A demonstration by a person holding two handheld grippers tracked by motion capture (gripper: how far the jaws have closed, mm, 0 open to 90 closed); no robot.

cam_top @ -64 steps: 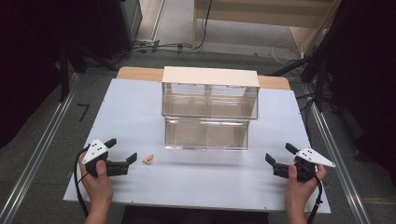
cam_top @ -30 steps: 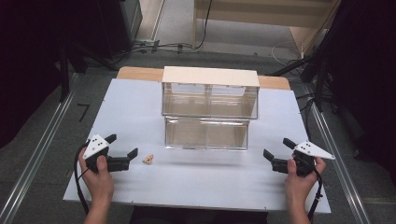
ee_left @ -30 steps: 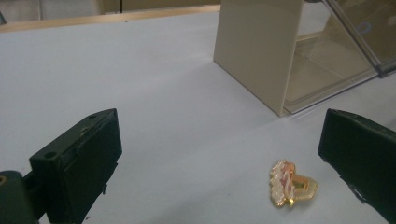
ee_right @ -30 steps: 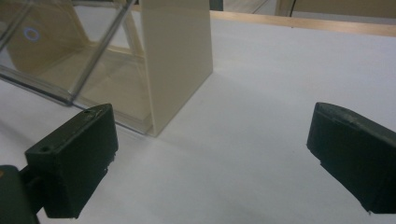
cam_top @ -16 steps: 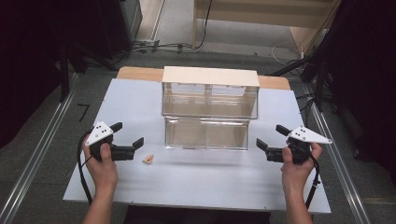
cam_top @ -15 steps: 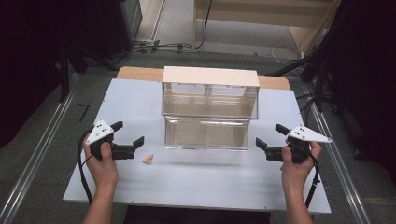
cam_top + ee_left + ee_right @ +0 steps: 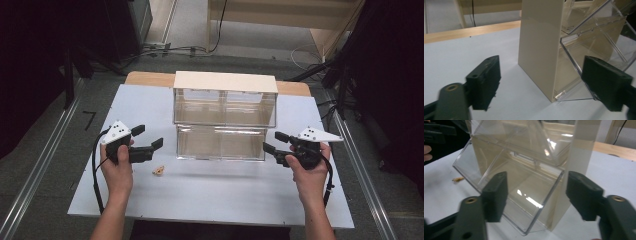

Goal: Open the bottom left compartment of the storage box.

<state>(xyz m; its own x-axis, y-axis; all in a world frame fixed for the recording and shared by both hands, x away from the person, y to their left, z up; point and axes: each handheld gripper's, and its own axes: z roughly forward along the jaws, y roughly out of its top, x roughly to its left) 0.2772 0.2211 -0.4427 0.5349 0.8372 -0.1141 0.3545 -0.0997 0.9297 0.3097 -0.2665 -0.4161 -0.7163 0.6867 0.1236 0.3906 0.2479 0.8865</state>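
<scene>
Both grippers had risen from the table's near edge and closed in on the clear drawer cabinet [image 7: 224, 120] at mid-table. I saw the left gripper [image 7: 149, 139] and right gripper [image 7: 272, 142] flank its lower drawer [image 7: 220, 144], jaws just narrowing, parted, holding nothing.

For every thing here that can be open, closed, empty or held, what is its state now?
Clear plastic drawer cabinet with beige top: upright on the white table.
Lower clear drawer: pulled open, looks empty.
Upper clear drawers: closed.
Small tan piece: loose on the table, untouched.
Left gripper: open, holds nothing, jaws have just been closing.
Right gripper: open, holds nothing, jaws have just been closing.
</scene>
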